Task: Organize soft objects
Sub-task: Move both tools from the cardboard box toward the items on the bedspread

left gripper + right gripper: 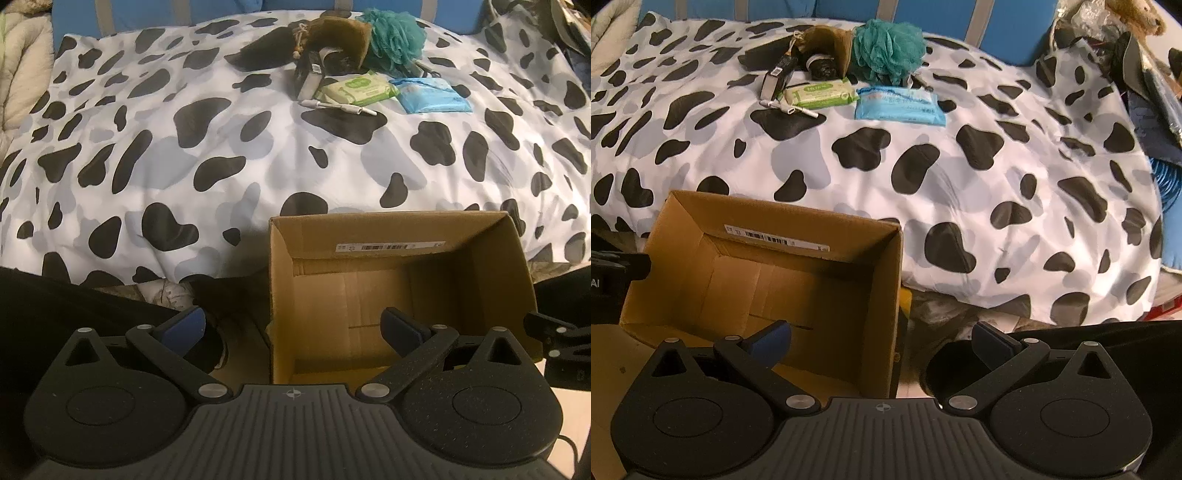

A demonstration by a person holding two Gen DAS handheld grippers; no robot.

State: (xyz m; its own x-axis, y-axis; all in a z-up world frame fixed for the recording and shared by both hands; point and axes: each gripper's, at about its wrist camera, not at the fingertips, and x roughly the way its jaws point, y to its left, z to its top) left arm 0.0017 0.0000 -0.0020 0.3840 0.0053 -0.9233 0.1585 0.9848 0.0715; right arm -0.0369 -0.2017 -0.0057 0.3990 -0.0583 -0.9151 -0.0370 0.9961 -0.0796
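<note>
Fingers of my left gripper (293,326) stand spread wide with nothing between them; the blue pads (402,326) hover at the near edge of an open cardboard box (369,291), one pad over its interior, the other outside its left wall. Fingers of my right gripper (882,338) are likewise spread wide and hold nothing, straddling the same box's right wall (892,295). A barcode label (389,246) runs along the far inner flap. The box sits against the near side of a bed covered by a cow-print duvet (221,147).

Soft items lie grouped at the far side of the duvet, well apart from both grippers: a teal mesh bath pouf (888,50), a green wipes pack (822,94) just beside a blue tissue pack (899,105), and a brown pouch (827,46) lying on its side with a dark roll in its mouth. A small dark rectangular device (775,79) and a thin white stick (788,109) rest left of the wipes pack.
</note>
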